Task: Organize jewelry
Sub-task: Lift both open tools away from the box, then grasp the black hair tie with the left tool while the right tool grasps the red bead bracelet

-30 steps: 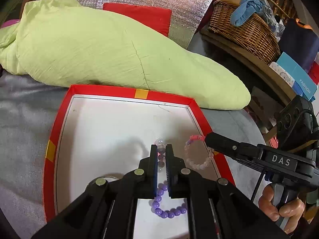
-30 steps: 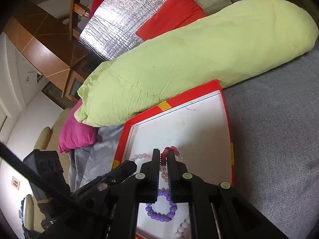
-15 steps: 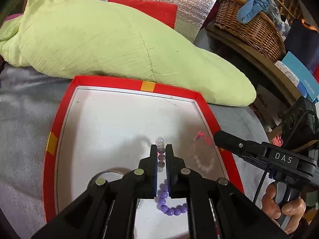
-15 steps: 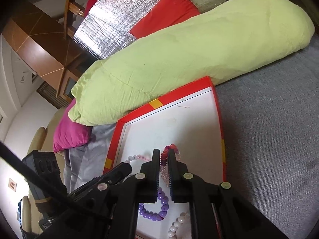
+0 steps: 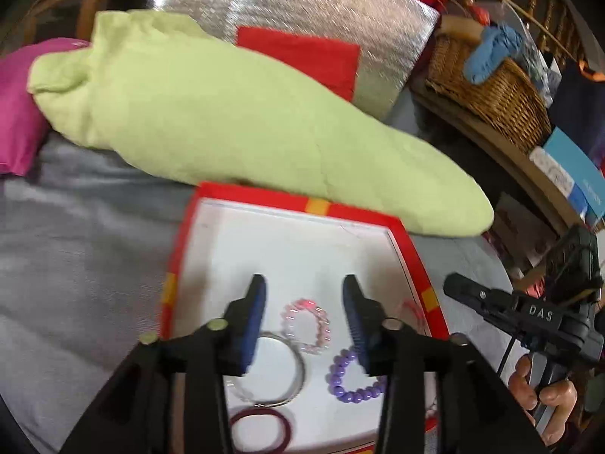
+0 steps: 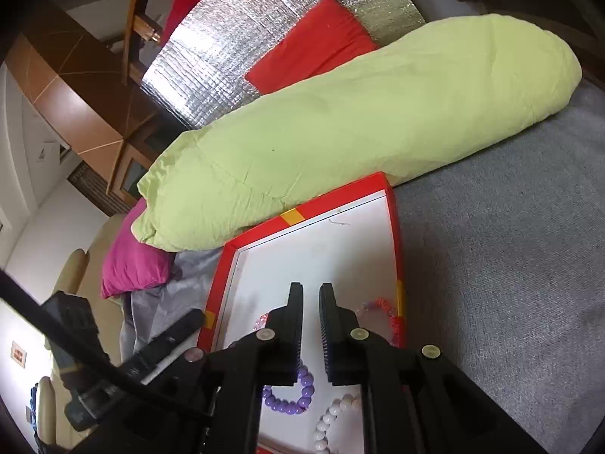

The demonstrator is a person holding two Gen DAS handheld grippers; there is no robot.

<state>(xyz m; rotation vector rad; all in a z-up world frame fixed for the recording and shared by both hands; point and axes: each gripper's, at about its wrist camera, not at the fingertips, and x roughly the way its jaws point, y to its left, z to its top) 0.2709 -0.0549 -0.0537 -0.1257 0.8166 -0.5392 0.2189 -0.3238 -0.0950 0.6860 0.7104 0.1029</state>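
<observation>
Left wrist: left claw [image 5: 304,304] spread wide, empty, above pink bead bracelet [image 5: 307,326] lying in red-rimmed tray [image 5: 287,200] beside purple bead bracelet [image 5: 349,378]. Right wrist: right claw [image 6: 311,308] slightly parted, gripping nothing, over the tray [image 6: 329,200]; purple bead bracelet [image 6: 291,393] lies below it.

Right gripper [image 6: 311,295] over red tray [image 6: 397,234], jaws slightly apart, nothing between them. Purple bead bracelet [image 6: 289,397], white bead bracelet [image 6: 332,416], red-pink bracelet [image 6: 382,308] lie inside. Left gripper [image 6: 189,321] at tray's left edge.
</observation>
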